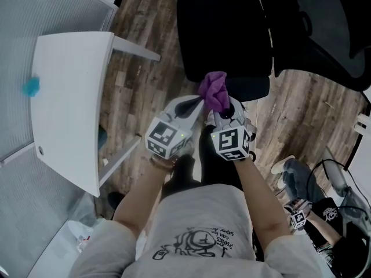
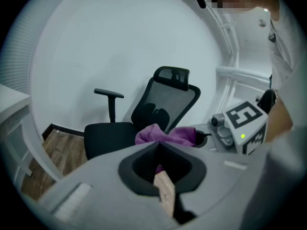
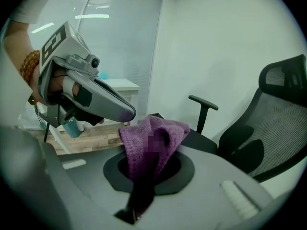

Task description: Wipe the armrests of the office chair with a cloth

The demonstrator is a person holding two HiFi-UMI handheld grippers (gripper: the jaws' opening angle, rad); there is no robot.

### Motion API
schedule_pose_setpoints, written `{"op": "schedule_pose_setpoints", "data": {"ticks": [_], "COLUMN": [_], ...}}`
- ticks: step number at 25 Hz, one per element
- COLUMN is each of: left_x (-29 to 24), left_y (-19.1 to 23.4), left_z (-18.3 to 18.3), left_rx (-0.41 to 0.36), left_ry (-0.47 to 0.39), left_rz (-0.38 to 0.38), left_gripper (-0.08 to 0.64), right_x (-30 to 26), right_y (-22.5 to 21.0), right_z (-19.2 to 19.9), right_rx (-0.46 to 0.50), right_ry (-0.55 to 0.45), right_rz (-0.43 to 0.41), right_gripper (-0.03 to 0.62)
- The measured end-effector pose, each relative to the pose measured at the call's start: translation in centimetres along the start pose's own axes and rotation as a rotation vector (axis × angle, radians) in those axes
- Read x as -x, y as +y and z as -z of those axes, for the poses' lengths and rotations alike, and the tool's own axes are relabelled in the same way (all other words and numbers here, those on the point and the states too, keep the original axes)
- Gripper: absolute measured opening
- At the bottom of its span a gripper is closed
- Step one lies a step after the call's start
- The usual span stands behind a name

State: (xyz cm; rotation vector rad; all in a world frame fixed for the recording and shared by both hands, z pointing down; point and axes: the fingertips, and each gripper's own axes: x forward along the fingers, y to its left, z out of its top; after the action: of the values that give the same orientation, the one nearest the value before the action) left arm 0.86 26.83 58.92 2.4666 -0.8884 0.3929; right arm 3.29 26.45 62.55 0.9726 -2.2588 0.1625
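Right gripper view: purple cloth point(image 3: 151, 138) pinched in right hand-held gripper point(image 3: 143, 188).

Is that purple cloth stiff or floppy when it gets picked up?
Probably floppy: the purple cloth bunches into soft folds where the right gripper pinches it. Its surface looks fuzzy, so it is likely light and not slippery.

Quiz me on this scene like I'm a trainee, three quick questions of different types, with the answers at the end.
1. True or false: the right gripper is clamped on the purple cloth.
2. The office chair is: A upright; B tipped over; C upside down.
3. Fill in: the cloth is ____ the armrest (touching / apart from).
Key: 1 true; 2 A; 3 apart from.
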Motion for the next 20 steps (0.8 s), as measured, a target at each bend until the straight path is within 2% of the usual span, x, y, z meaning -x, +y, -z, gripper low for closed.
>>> {"op": "schedule_pose_setpoints", "data": {"ticks": [6,11,20], "left_x": [-0.7,-1.1,-1.4], "left_y": [-0.1,0.9,0.1], "left_z": [-0.6,-0.8,-0.9], "left_rx": [-0.014,-0.012,-0.015], "left_ry": [-0.004,-0.005,0.002], "left_rz": [0.013,0.017,0.019], "left_gripper": [0.0,0.0,0.0], "right_x": [0.6,0.7,3.1], "right_y": [-1.9,-4.9,-10.4], "right_z": [0.9,2.3,5.5], "right_rx": [0.003,-0.015,-0.04], "right_ry": [0.017,0.045,0.094], "right_rz": [0.035,0.092,0.185], "right_gripper": [0.026,0.026,0.026]}}
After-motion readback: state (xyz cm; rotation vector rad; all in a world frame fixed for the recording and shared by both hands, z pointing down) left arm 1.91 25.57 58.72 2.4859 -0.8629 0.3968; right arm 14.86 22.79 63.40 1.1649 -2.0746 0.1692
